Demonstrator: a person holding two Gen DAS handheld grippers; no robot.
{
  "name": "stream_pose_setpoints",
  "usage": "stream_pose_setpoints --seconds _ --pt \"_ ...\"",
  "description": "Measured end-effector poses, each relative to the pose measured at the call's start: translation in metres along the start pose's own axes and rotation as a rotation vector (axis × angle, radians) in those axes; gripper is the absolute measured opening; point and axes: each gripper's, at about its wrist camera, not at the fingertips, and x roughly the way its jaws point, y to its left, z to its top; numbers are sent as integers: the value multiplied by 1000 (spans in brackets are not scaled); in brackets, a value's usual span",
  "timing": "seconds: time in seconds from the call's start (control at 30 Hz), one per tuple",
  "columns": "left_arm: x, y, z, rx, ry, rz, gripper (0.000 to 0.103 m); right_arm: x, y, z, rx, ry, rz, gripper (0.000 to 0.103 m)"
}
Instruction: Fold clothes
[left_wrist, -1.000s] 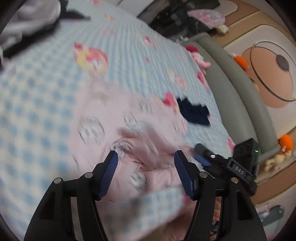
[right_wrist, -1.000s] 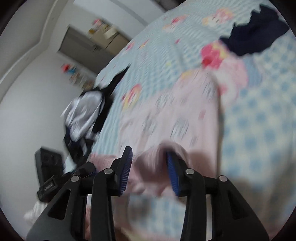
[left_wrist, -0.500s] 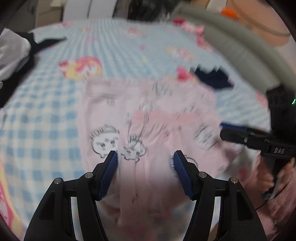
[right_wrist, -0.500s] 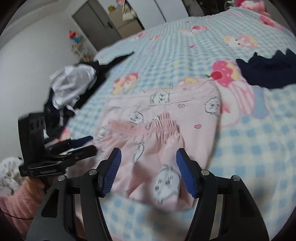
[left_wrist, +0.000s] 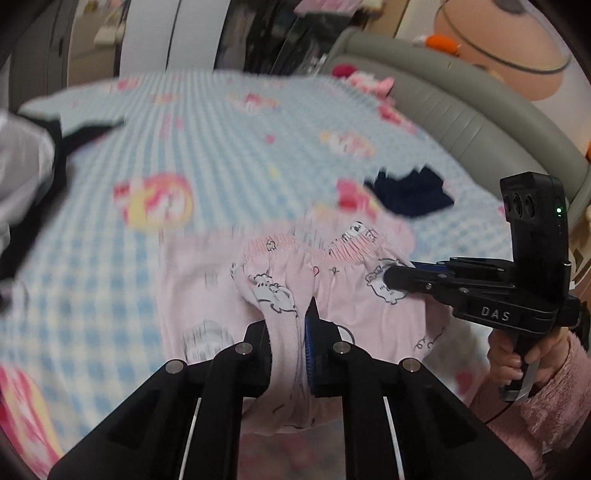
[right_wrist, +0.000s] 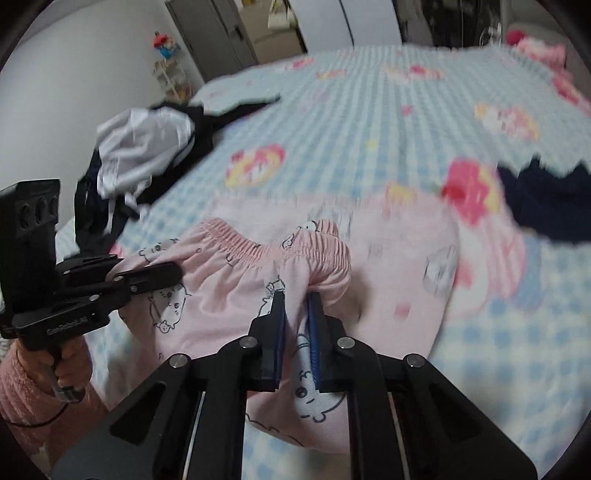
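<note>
Pink top (left_wrist: 207, 295) under shorts motion-blurred; white-and-black clothes pile (left_wrist: 22, 177) cut off at left edge.

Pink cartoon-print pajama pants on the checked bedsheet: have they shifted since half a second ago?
Yes. The pink cartoon-print pajama pants now bunch up off the blue checked bedsheet, their waistband raised, fabric pinched in both closing grippers, left gripper and right gripper.

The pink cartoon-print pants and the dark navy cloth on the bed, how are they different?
The pink cartoon-print pants are pale with little animal drawings; the dark navy cloth is plain. The pants are bigger and nearer; the navy cloth is smaller, farther back. Both grippers, closing, pinch the pants below the waistband; nothing touches the navy cloth. Both lie on the blue checked bedsheet.
</note>
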Motion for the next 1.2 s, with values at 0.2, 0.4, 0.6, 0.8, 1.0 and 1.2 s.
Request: stream_pose_setpoints --seconds 0.2,0.4,0.6,0.8,1.0,1.2 --pt "77 41 14 -75 156 60 26 53 -23 37 30 42 -110 35" --pt "53 57 1 -147 67 76 64 59 -45 12 127 61 -98 50" --pt "5 71 -39 -332 -18 28 72 -20 -56 -34 248 -100 -92 82" --pt "40 65 -74 -411 91 -23 70 1 -63 -76 314 22 -113 82" --pt "50 44 -64 -334 70 -61 51 12 -43 -57 248 10 -38 70" --pt "47 53 -68 -411 74 -77 21 28 -47 -64 265 53 -70 44"
